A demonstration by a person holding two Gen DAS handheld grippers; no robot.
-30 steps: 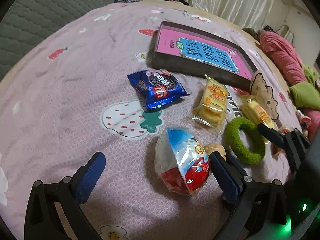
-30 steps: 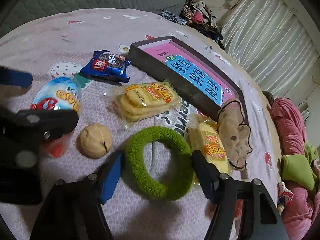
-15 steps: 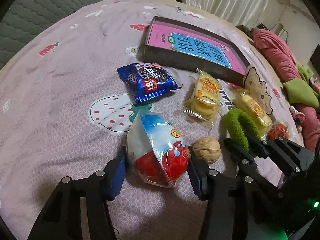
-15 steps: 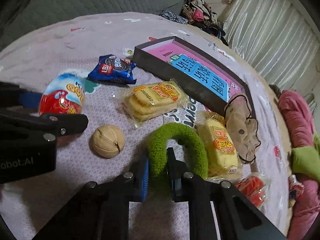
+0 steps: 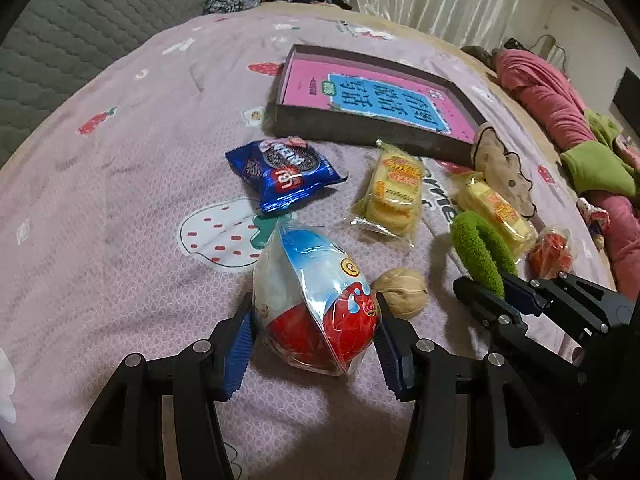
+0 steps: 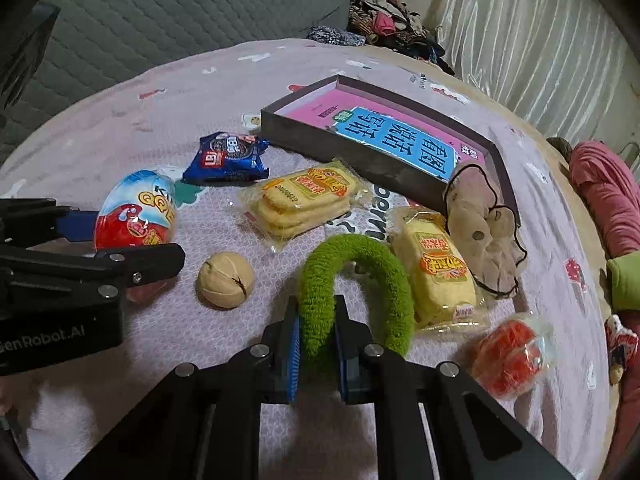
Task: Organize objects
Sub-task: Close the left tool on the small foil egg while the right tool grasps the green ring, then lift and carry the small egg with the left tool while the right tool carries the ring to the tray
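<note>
Left claw (image 5: pixel 316 332) tilted down clamping egg-shaped snack (image 5: pixel 316 300), right claw (image 6: pixel 316 336) pinching green ring (image 6: pixel 356 280)

On the bed (image 5: pixel 120 208): egg-shaped snack pack (image 5: pixel 316 304) at 6 o'clock, walnut (image 5: pixel 402 292) just beside it at 3 o'clock. Cookie pack (image 5: pixel 282 174) at 12 o'clock of the egg pack, box (image 5: pixel 372 136) behind it. Cracker pack (image 5: pixel 394 192) at 3 o'clock of the cookie pack; fuzzy ring (image 5: pixel 480 246) at 3 o'clock of the walnut.

My stock by finish: egg-shaped packet (image 5: pixel 316 300), glossy crinkled plastic film; green ring (image 6: pixel 356 280), fuzzy matt terry cloth; walnut (image 6: pixel 226 279), rough matt shell; biscuit packs (image 6: pixel 304 204), clear shiny wrap; bedspread (image 5: pixel 120 200), soft printed cloth; my tongs (image 6: pixel 316 344), matt black plastic, ribbed blue pads.
</note>
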